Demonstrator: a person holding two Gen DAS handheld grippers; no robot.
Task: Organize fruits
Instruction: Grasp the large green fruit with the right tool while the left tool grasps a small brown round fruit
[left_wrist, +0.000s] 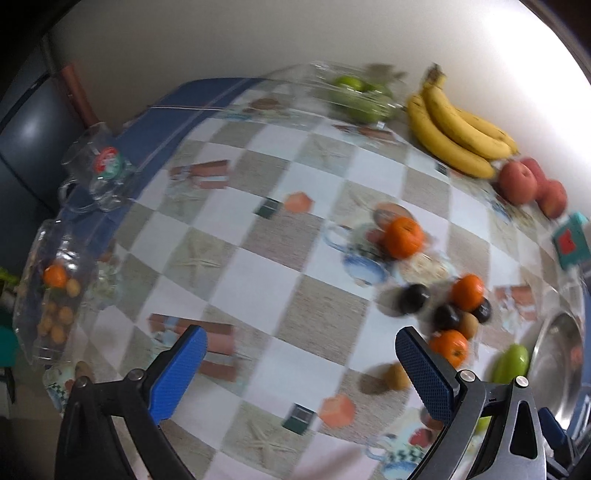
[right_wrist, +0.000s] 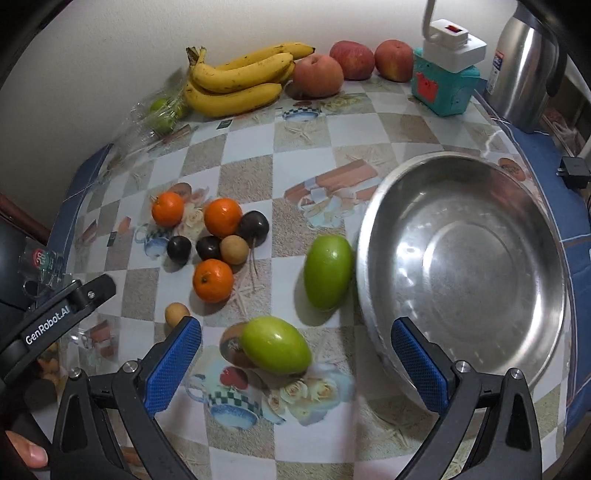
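Hovering wide open, nothing held: your left gripper (left_wrist: 301, 363), right gripper (right_wrist: 295, 352) | only right view shows whole steel bowl (right_wrist: 465, 254), two green fruits (right_wrist: 275, 345) just left of it | only left view shows clear box (left_wrist: 55, 291) at surface's far-left edge | bare checks (left_wrist: 236, 258) between box and orange cluster (left_wrist: 467, 291)

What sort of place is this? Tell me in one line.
Probably a home kitchen or dining table: a patterned plastic tablecloth, loose fruit such as bananas, a steel bowl and a metal thermos.
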